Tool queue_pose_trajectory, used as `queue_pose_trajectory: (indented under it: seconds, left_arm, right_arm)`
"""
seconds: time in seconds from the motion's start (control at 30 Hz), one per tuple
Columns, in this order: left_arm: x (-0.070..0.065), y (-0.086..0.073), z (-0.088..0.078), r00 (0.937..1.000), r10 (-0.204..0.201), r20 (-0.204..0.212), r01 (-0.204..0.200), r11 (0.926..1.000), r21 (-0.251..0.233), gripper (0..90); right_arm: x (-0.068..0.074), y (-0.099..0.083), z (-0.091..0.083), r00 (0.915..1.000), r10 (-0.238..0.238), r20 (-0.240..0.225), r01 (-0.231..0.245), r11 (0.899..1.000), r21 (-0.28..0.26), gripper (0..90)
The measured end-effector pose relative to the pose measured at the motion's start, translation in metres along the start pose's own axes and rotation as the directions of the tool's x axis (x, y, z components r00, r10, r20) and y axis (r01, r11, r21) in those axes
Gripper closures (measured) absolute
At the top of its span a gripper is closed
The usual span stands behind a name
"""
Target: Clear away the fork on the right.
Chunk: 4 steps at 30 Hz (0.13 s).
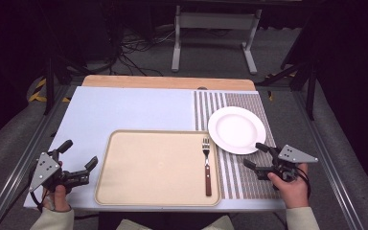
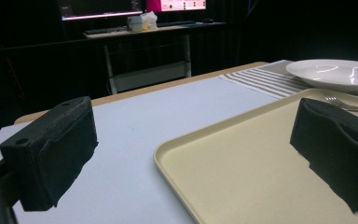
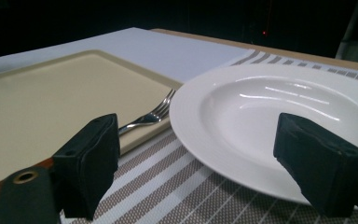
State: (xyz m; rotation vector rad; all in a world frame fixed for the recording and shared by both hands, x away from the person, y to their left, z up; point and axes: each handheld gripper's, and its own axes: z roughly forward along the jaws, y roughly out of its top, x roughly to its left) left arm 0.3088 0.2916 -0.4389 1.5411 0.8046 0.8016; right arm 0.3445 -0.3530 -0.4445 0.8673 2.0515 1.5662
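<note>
Where the person's left hand [image 1: 52,191] comes in at the near left corner of the surface [image 1: 124,108], it holds the left tongs [image 1: 80,155] just above the pale blue top, their jaws spread wide apart with nothing between them. In the left gripper view those jaws straddle the near left corner of the tray [image 2: 242,168]: one jaw hangs over the bare blue top, the other over the tray's floor.

The beige tray [image 1: 143,165] lies in the near middle of the surface, flat, with its long side along the near edge. On its right part lies a fork [image 1: 207,165], prongs pointing to the far side and its brown wooden handle pointing near, roughly parallel to the tray's right rim. In the right gripper view the fork [image 3: 151,116] rests just inside that rim, its prongs close to the plate's edge.

To the right of the tray a striped mat [image 1: 239,179] covers the right part of the surface. A white plate [image 1: 236,129] sits on the far half of the mat, its left edge near the tray's far right corner; whether it overlaps the rim I cannot tell.

At the near right, the person's right hand [image 1: 290,184] holds the right tongs [image 1: 255,154] over the mat, just near of the plate. Their jaws also stand wide apart and grip nothing. In the right gripper view the plate [image 3: 279,121] fills the gap ahead of them, with one jaw over the mat beside the fork's handle and the other before the plate's near rim.
</note>
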Motion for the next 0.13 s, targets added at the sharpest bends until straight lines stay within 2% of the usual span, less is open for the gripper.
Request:
queue_pose_trajectory:
  seconds: [0.07, 0.13]
  left_arm:
    - [0.0005, 0.0001, -0.0003, 1.0, -0.001, -0.001, 0.001, 1.0, -0.005, 1.1]
    - [0.0007, -0.0001, -0.0004, 1.0, 0.0, -0.002, 0.0, 1.0, -0.005, 1.1]
  right_arm:
    - [0.0003, -0.0018, 0.0004, 1.0, 0.001, 0.003, -0.001, 1.0, 0.006, 14.3]
    - [0.001, 0.0004, 0.0011, 1.0, -0.008, 0.004, 0.008, 1.0, -0.012, 14.2]
